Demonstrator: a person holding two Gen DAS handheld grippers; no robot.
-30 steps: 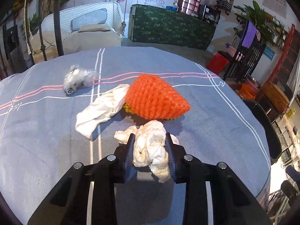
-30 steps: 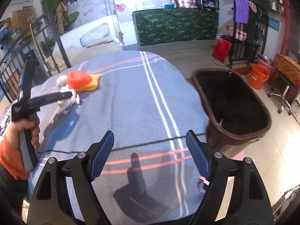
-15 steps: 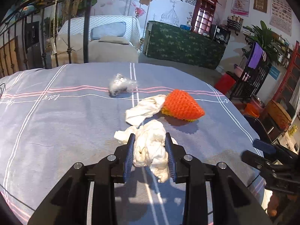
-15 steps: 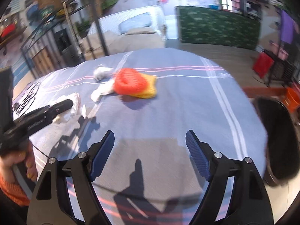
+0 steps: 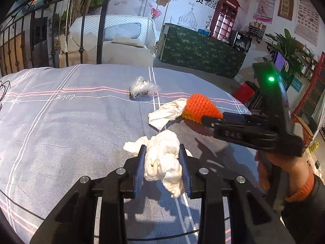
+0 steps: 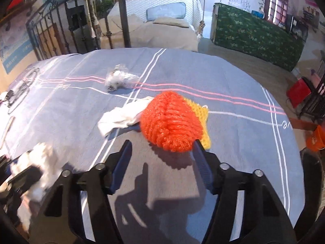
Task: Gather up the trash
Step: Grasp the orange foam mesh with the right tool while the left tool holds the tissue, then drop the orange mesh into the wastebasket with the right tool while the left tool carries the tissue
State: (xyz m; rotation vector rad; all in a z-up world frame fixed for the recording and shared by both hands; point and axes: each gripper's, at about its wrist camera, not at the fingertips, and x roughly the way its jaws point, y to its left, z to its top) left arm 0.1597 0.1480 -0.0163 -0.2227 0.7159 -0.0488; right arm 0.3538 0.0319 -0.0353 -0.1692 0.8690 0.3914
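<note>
Left tool [image 5: 164, 167] is clenched on a crumpled white tissue wad [image 5: 162, 158], held just above the table [image 5: 61, 132]; the wad bulges out above and below the blue pads, so the grip looks secure; it reads as light, soft and compressible, with no risk of damage, only of loose flaps snagging or a corner tearing off. Right tool [image 6: 162, 160] has jaws closing with nothing pinched yet; the orange foam net [image 6: 170, 122] sits just ahead of and partly between the tips, right tip close to its near edge, left tip over bare cloth. The net looks feather-light, springy and hollow, lying on a yellow net piece [image 6: 200, 111] beneath it; a squeeze across the bulging middle should collapse it and hold; a shallow nip at the near rim may just push it away across the cloth. A flat white tissue [image 6: 121, 117] lies touching the net's left side, partly tucked under it, so it may drag along; limp, best pinched at a raised fold. A crinkled clear plastic wrapper [image 6: 119, 79] lies farther back on the pink stripes, well apart from the rest; likely slippery and springy, take it through the bunched centre. No bin shows in either view.
</note>
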